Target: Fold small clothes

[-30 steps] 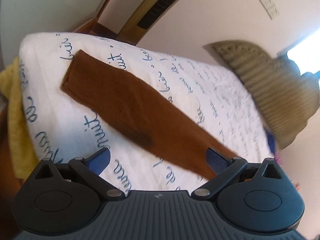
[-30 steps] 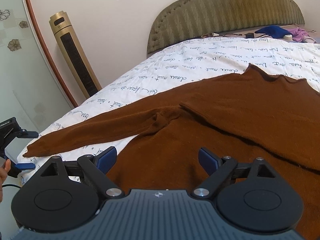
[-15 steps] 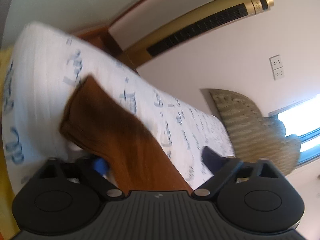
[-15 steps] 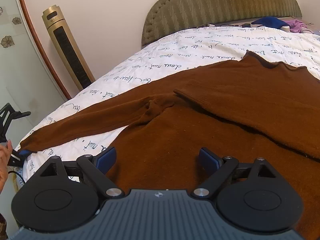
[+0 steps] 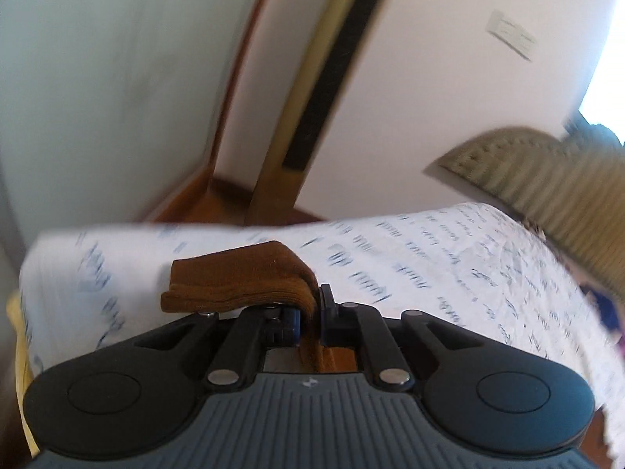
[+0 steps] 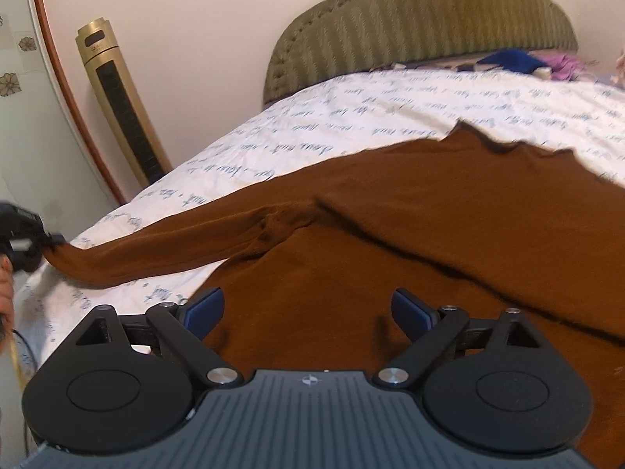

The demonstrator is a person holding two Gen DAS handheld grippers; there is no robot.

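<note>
A brown sweater (image 6: 429, 242) lies spread on the white printed bedsheet (image 6: 351, 117). Its long sleeve (image 6: 175, 242) stretches left to the bed corner. My left gripper (image 5: 310, 308) is shut on the sleeve's cuff (image 5: 234, 285), which folds over the left finger and hangs a little above the sheet (image 5: 449, 265). The right wrist view shows that gripper (image 6: 52, 240) at the far left, pinching the sleeve end. My right gripper (image 6: 308, 308) hovers over the sweater's body. Its jaws are opening, with only flat fabric below them and nothing pinched.
A gold tower fan (image 6: 121, 117) stands against the wall beside the bed. The green padded headboard (image 6: 422, 31) is at the far end, with blue and purple clothes (image 6: 511, 60) near it. A yellow cloth (image 5: 15, 332) hangs at the bed's left edge.
My left gripper came down on the sleeve end, shut on the cuff and lifted it off the sheet. The sleeve now pulls taut to the left. The right gripper barely moved.
</note>
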